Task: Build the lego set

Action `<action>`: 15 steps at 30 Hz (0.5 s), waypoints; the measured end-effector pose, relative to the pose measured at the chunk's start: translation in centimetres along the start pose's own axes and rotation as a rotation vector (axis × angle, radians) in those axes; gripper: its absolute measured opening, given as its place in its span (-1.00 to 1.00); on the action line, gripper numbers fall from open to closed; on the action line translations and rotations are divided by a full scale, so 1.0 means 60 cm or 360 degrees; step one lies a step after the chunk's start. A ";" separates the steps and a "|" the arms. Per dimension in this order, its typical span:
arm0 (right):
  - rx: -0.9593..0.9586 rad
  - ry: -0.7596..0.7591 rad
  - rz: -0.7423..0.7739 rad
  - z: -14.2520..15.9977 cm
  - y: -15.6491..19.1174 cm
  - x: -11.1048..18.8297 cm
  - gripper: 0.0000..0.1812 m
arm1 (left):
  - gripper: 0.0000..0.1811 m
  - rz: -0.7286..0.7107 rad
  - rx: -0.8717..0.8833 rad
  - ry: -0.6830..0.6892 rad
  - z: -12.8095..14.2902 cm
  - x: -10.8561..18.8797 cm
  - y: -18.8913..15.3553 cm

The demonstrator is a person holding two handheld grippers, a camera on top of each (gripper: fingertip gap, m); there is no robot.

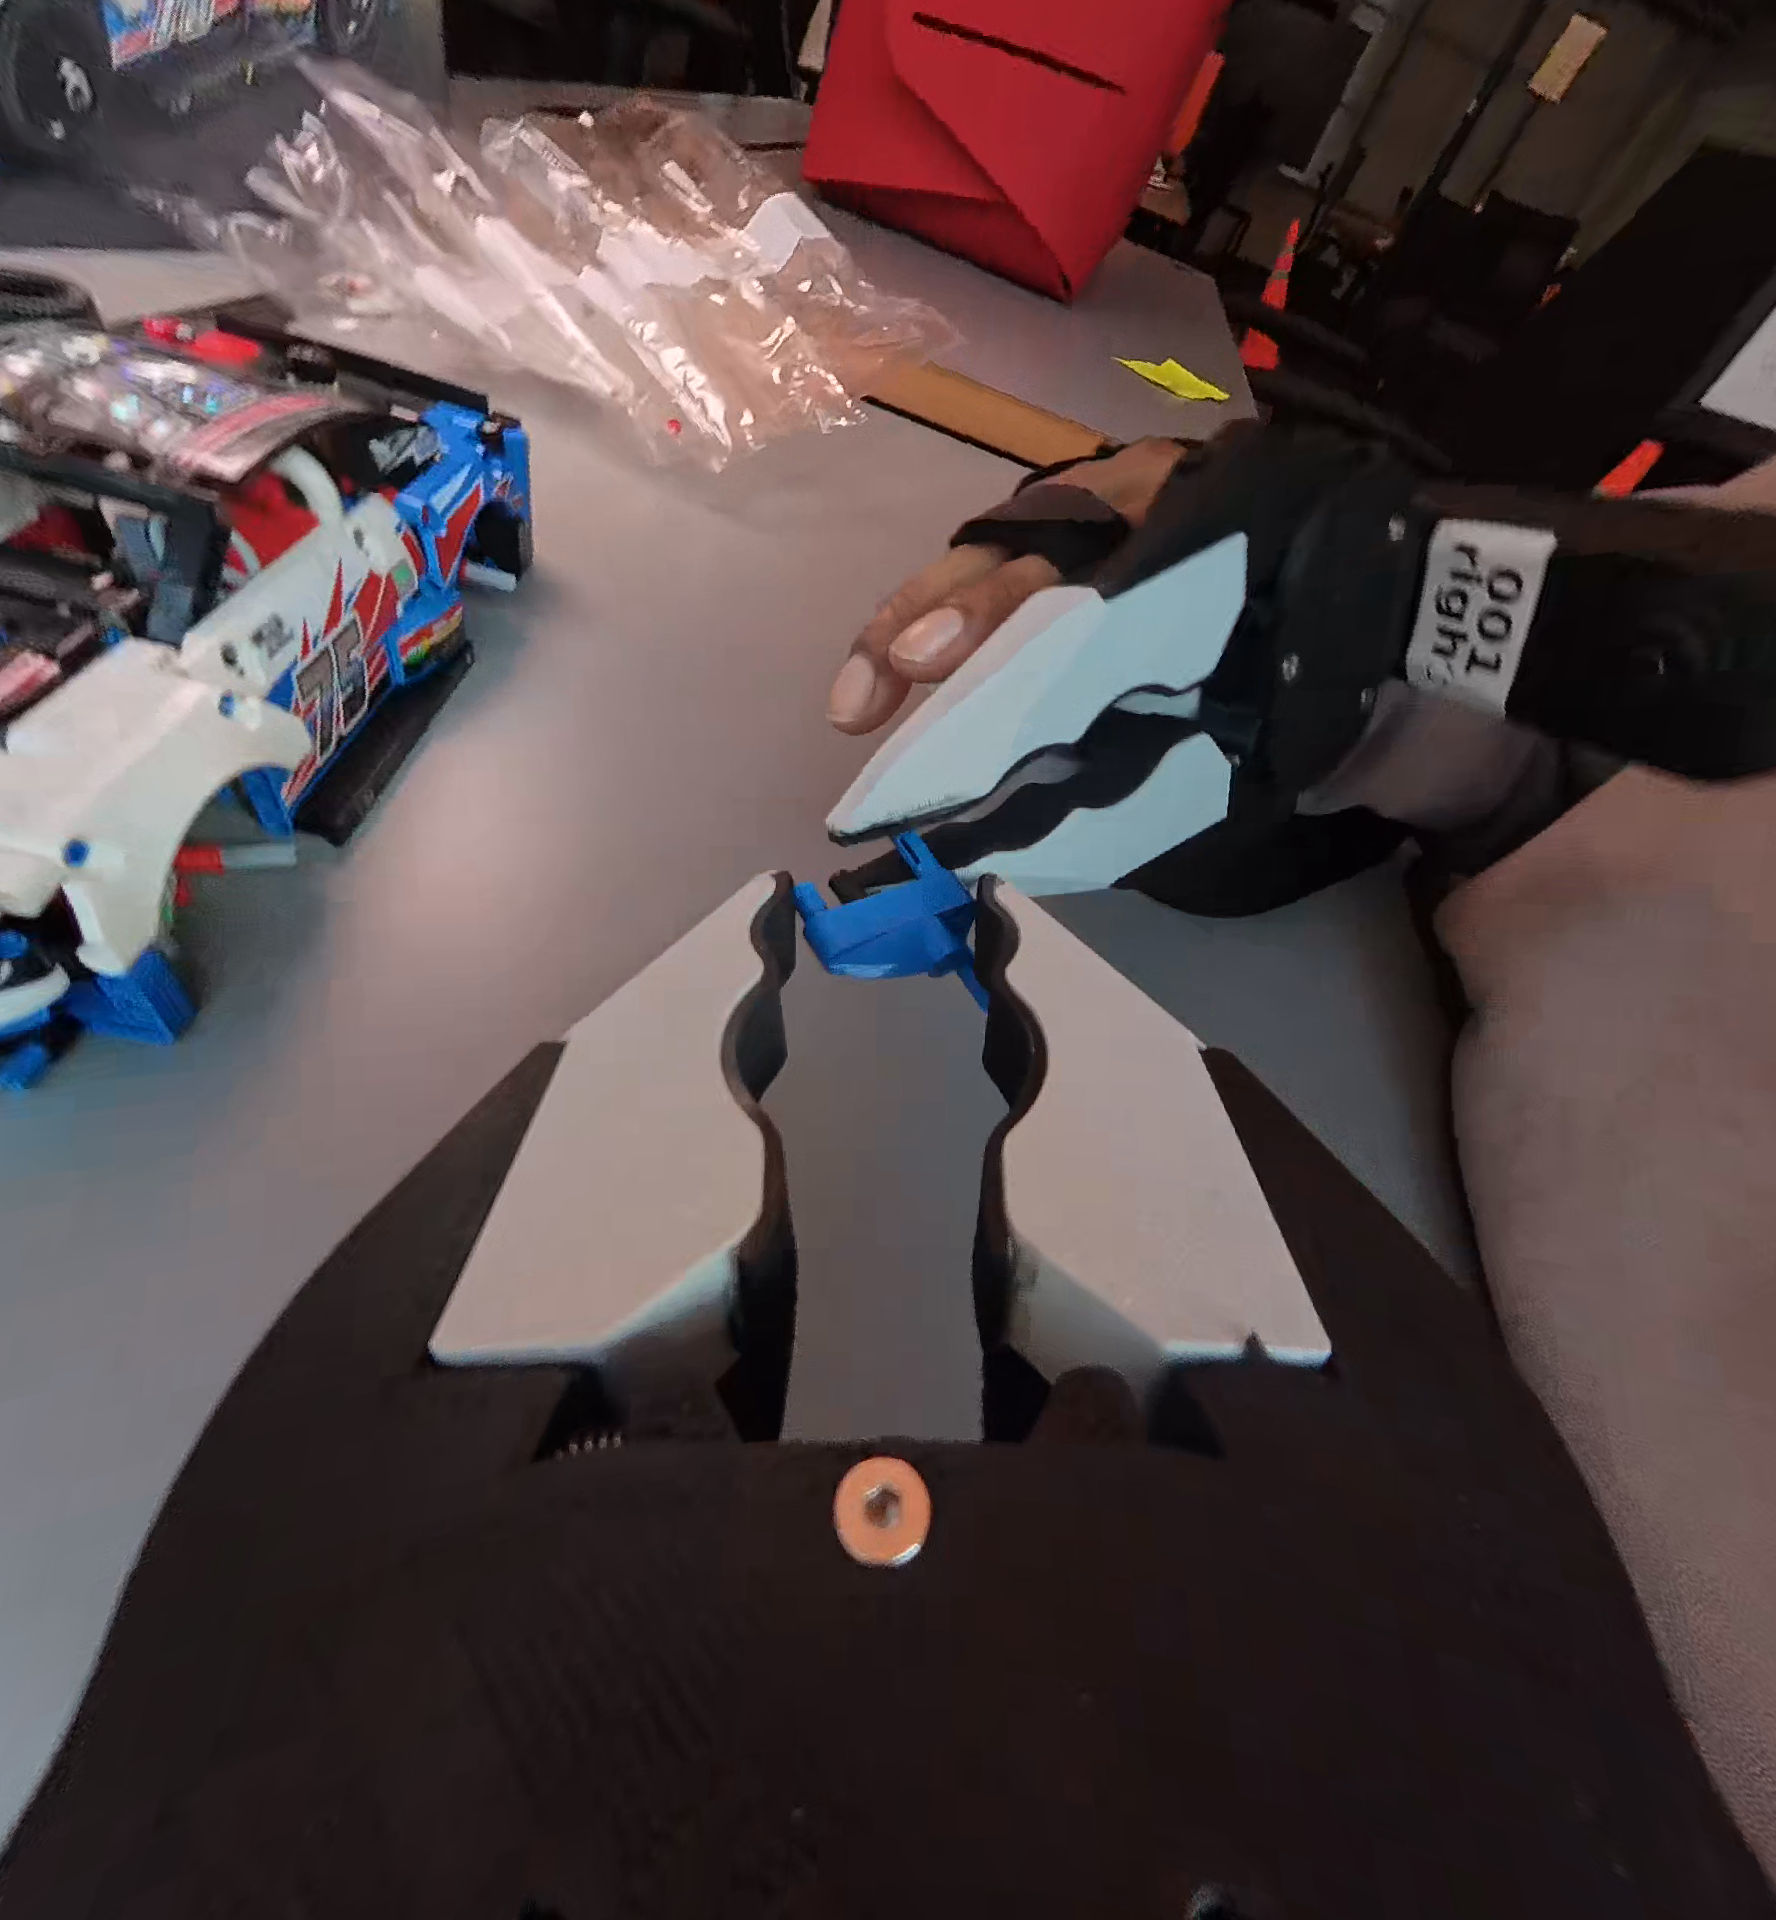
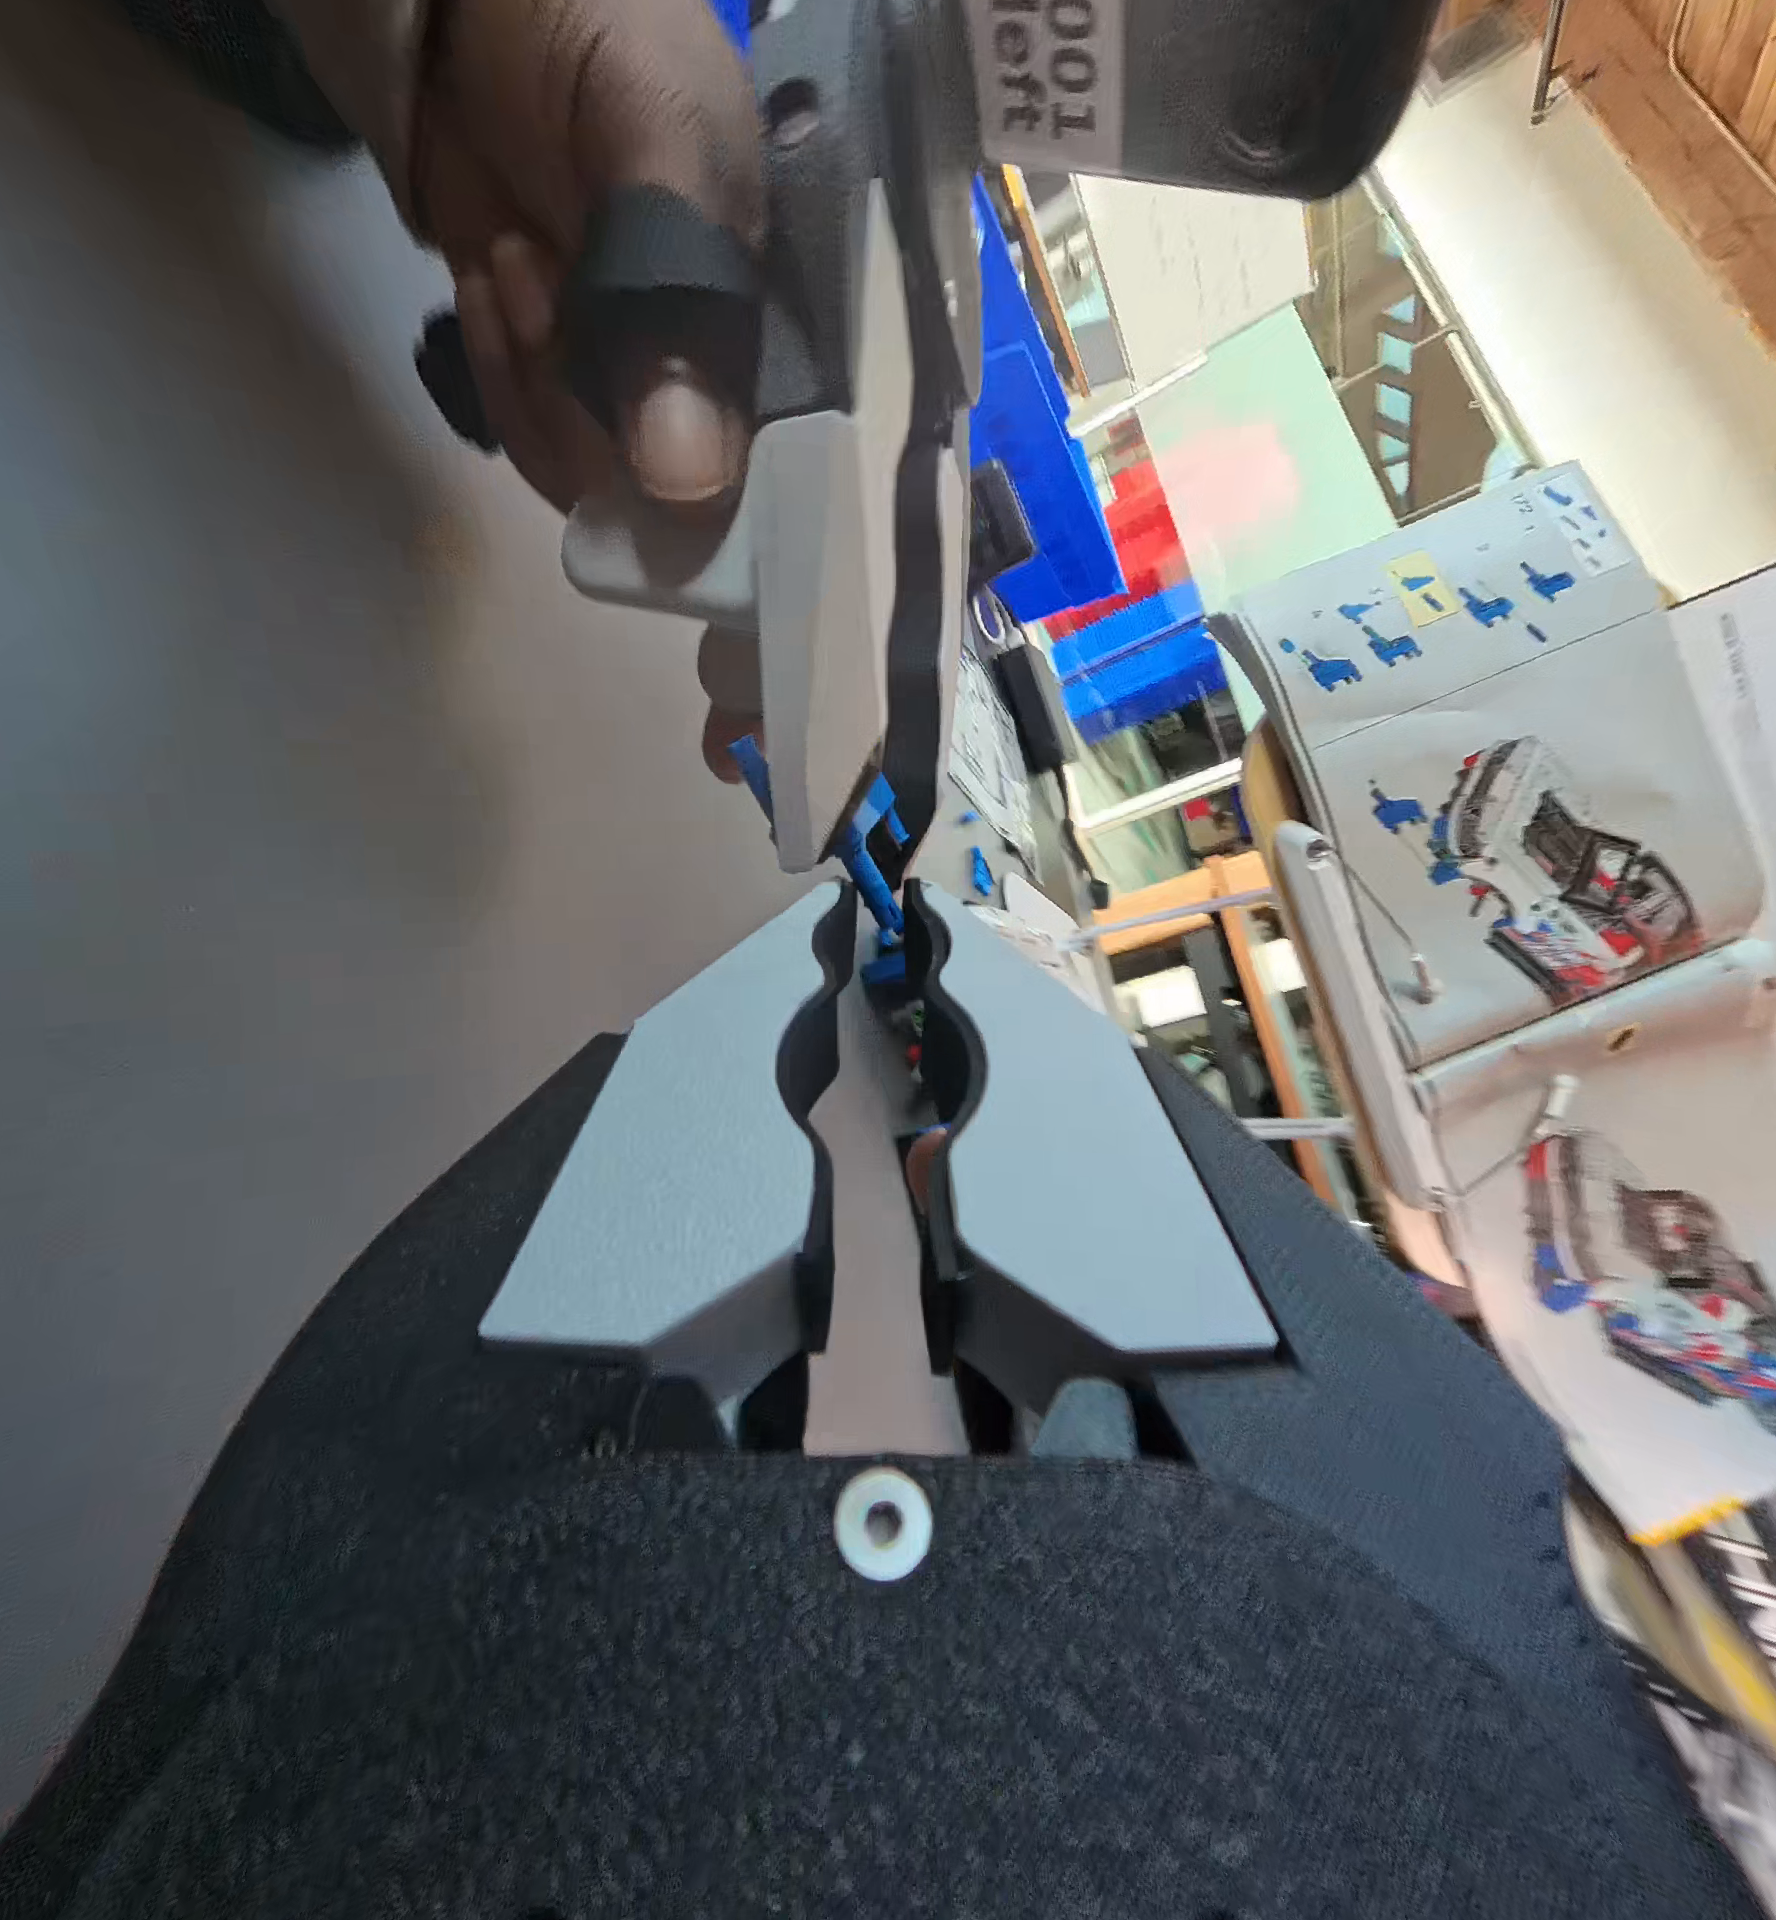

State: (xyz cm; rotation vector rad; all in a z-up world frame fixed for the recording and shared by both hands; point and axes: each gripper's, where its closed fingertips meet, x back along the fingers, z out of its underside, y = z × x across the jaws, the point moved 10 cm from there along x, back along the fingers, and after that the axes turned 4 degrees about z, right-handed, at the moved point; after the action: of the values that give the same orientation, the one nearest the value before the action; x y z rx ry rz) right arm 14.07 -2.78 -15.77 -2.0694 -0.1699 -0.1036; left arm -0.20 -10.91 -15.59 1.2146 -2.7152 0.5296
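Only my left wrist view shows the part-built lego car point(image 1: 188, 665) at nine o'clock on the grey table point(image 1: 593, 852), with clear plastic bags point(image 1: 572, 270) and a red box point(image 1: 1009, 135) toward twelve. Only my right wrist view shows the open instruction booklet point(image 2: 1518, 831) at three o'clock.

My left gripper point(image 1: 884, 925) is partly closed, its tips pinching a small blue lego assembly point(image 1: 879, 930) held above the table. My right gripper point(image 2: 879, 914) comes in from two o'clock, nearly pressed together, its tips nipping a blue piece point(image 2: 882, 904) that meets the assembly.
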 end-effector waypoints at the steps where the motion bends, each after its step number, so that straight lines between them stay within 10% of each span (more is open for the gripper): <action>1: -0.0158 -0.0078 -0.0038 0.001 -0.009 0.006 -0.92 | -0.64 0.0007 -0.0122 -0.0023 -0.004 0.004 -0.007; 8: -0.1309 -0.0501 -0.0589 0.030 -0.057 0.028 -0.85 | -0.64 0.0001 -0.0623 -0.0099 -0.012 0.014 -0.037; 15: -0.1447 -0.0456 -0.0922 0.028 -0.038 0.019 -0.92 | -0.64 0.0023 -0.0814 -0.0031 -0.004 0.005 -0.054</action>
State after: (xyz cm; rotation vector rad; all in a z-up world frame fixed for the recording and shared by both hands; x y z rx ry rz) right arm 14.84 -0.11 -14.46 -2.8622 -1.0616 -0.2744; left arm 2.00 -13.03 -14.43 1.0580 -2.6305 -0.1754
